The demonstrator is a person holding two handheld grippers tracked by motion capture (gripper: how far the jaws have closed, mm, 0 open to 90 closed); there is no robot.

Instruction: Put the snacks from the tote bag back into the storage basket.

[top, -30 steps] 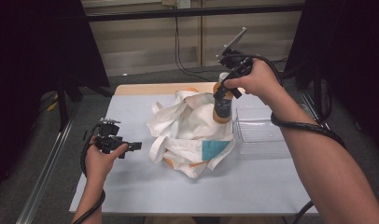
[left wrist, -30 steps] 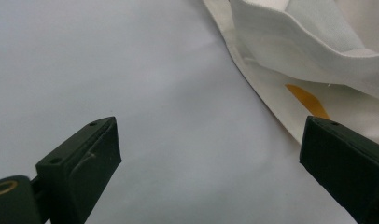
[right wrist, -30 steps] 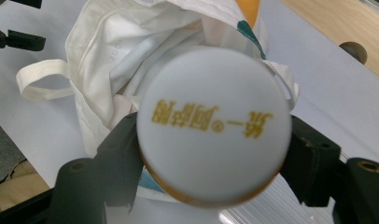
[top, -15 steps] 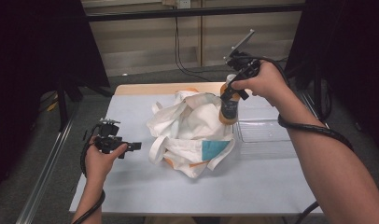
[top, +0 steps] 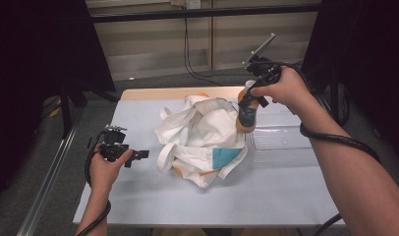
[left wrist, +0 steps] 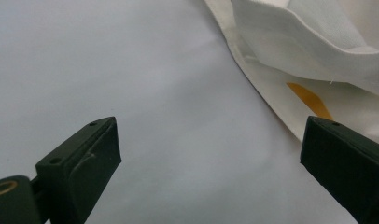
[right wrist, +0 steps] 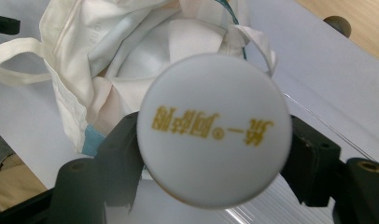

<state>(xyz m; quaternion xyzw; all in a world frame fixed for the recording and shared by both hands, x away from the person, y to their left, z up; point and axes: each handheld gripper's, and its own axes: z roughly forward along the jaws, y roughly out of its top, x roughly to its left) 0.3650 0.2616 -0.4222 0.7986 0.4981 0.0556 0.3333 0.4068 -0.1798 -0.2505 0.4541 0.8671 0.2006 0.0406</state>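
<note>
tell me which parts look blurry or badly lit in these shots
Right gripper view: the bottle's white cap is close and soft, its gold print blurred. Left gripper view: the cloth bag is slightly soft. High view: dark, murky sides around the evenly lit table.

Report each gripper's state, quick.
Left gripper: open, nothing between the jaws, beside the cloth bag.
Right gripper: shut on the bottle, gripped below its white cap.

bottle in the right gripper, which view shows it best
The high view: the bottle hangs side-on in the right gripper, between the cloth bag and the clear tray. The right gripper view gives its white cap end-on, clamped between the jaws.
</note>
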